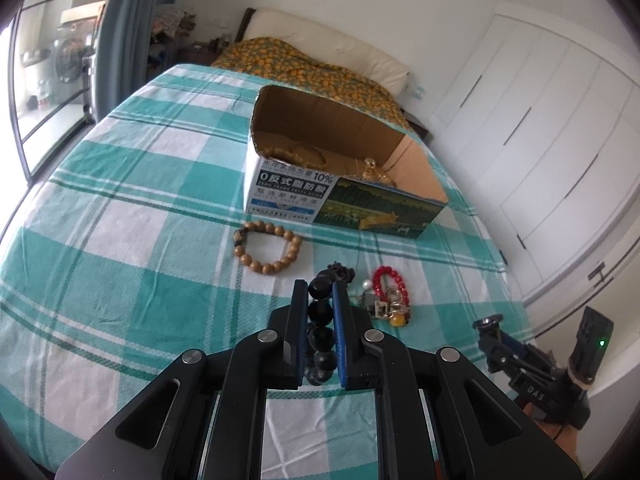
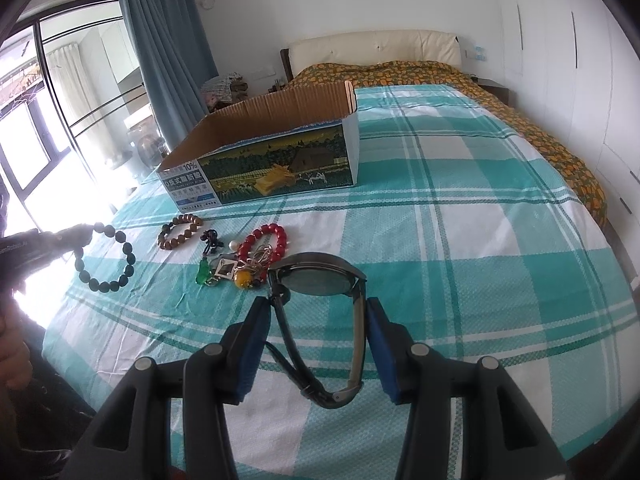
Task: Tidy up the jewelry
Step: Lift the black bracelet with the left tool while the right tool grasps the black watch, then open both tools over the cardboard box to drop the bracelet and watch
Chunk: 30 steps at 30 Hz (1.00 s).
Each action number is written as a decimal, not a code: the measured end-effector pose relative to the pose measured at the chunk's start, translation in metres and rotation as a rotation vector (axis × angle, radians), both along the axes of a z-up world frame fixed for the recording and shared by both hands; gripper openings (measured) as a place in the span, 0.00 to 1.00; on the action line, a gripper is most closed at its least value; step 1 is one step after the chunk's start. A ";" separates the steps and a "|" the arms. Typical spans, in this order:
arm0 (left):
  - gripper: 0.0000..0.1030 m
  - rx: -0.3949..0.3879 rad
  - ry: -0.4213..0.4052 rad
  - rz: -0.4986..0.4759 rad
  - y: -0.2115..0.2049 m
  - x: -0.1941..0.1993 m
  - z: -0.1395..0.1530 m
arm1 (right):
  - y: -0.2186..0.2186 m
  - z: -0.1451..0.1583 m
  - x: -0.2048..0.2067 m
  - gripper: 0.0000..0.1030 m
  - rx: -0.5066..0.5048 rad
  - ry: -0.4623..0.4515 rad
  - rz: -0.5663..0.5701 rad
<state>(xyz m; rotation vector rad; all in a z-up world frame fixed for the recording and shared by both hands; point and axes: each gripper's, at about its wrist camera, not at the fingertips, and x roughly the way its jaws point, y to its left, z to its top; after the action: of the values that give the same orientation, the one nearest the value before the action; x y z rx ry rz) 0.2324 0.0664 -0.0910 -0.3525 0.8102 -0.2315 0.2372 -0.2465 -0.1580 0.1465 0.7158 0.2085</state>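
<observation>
Left wrist view: left gripper [image 1: 320,294] jaws clamp the black bead bracelet [image 1: 320,312]. Cardboard box [image 1: 348,204] already contains gold pieces; tan bracelet [image 1: 269,249] remains outside.

Right wrist view: right gripper [image 2: 318,314] jaws straddle the watch [image 2: 318,280], contact uncertain. Red bracelet [image 2: 266,242] remains unsorted.

Black fingers [image 1: 299,332], blue pads [image 2: 250,344]

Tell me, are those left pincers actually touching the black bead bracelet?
Touching. In the left wrist view the left gripper is shut on the black bead bracelet, with beads pressed between its fingers.
</observation>
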 end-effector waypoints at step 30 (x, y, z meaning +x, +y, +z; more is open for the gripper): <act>0.10 0.085 -0.160 -0.103 -0.012 0.117 0.099 | 0.027 0.121 0.143 0.48 -0.078 -0.143 0.166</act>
<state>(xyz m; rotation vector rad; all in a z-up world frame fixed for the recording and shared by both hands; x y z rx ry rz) 0.3498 0.0546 0.0084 -0.2100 0.6784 -0.3168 0.3802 -0.2193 -0.0365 -0.0032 0.5926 0.3459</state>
